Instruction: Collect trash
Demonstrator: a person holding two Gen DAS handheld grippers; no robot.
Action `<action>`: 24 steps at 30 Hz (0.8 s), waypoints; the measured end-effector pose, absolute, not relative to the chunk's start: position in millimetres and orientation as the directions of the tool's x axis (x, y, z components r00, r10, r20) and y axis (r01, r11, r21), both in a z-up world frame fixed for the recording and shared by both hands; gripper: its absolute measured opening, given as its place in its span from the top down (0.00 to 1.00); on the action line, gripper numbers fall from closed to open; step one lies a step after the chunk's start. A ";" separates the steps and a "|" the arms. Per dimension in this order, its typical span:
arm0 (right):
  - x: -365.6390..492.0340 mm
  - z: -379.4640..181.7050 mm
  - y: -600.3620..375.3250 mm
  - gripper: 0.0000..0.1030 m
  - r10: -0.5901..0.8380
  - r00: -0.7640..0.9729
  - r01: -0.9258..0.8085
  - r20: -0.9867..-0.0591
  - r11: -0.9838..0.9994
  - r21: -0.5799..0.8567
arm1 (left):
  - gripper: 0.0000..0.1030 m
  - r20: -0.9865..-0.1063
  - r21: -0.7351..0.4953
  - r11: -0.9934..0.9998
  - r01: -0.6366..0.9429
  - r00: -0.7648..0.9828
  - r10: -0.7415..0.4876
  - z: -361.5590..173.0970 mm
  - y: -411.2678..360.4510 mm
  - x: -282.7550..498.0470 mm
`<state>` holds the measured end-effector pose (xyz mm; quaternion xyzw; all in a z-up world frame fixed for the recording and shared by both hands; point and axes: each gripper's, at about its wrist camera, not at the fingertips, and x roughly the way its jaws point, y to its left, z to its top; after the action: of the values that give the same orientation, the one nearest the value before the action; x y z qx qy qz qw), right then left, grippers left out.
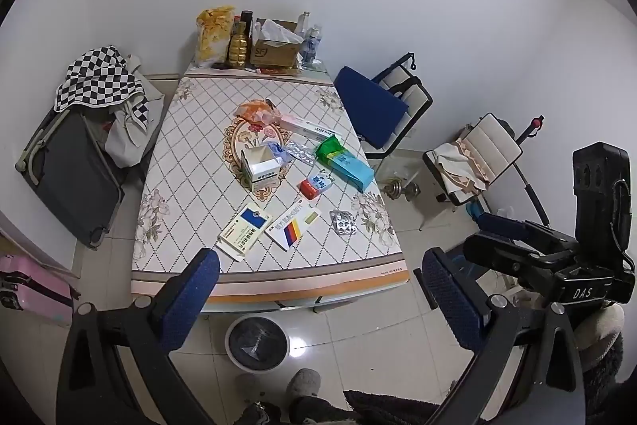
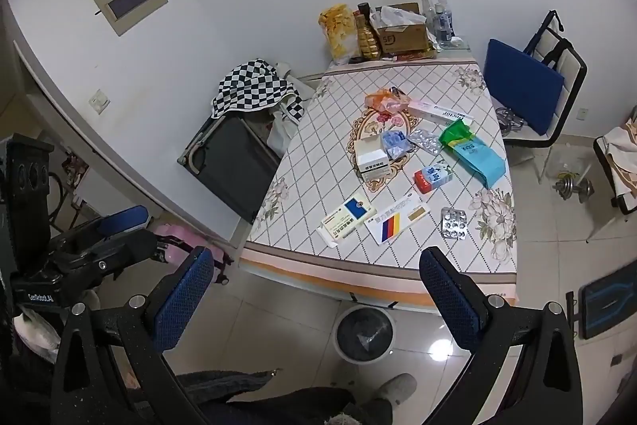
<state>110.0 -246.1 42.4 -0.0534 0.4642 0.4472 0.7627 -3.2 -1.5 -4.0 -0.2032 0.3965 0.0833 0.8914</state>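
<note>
Trash lies on the patterned table (image 1: 191,130): an open white box (image 1: 260,166), two flat medicine boxes (image 1: 243,230) (image 1: 293,227), a red and blue carton (image 1: 315,184), a green and blue packet (image 1: 344,163), a blister pack (image 1: 343,222), a long tube box (image 1: 310,128) and an orange wrapper (image 1: 256,111). A white bin with a black liner (image 1: 258,342) stands on the floor below the table's near edge; it also shows in the right wrist view (image 2: 364,333). My left gripper (image 1: 318,301) and right gripper (image 2: 314,299) are both open, empty, held above the floor before the table.
Bottles, a cardboard box (image 1: 274,50) and a snack bag (image 1: 213,34) stand at the table's far end. A folded cot with checkered cloth (image 1: 95,78) is left of the table. Chairs (image 1: 382,106) and a dumbbell (image 1: 402,190) are on the right. A pink case (image 1: 32,289) lies at left.
</note>
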 end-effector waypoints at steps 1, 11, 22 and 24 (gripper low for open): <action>109.1 42.4 -246.9 0.00 0.634 0.169 -0.732 -0.755 0.593 0.334 | 0.00 -0.741 -0.295 0.905 -0.307 0.671 -0.014 -4.0 -2.5 -2.7; 108.1 35.6 -248.4 0.00 0.637 0.164 -0.733 -0.753 0.590 0.339 | 0.00 -0.741 -0.299 0.905 -0.303 0.672 -0.020 -3.3 -5.7 -1.3; 109.8 39.2 -251.1 0.00 0.639 0.163 -0.732 -0.752 0.589 0.342 | 0.00 -0.739 -0.305 0.904 -0.299 0.673 -0.027 -0.5 -7.6 1.0; 109.7 39.8 -252.3 0.00 0.639 0.165 -0.733 -0.751 0.589 0.340 | 0.00 -0.739 -0.306 0.904 -0.300 0.673 -0.027 -0.7 -7.1 1.1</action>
<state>109.7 -252.3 39.8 -0.0508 0.4631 0.4504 0.7616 1.1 -7.1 -0.7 -0.2059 0.3968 0.0764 0.8912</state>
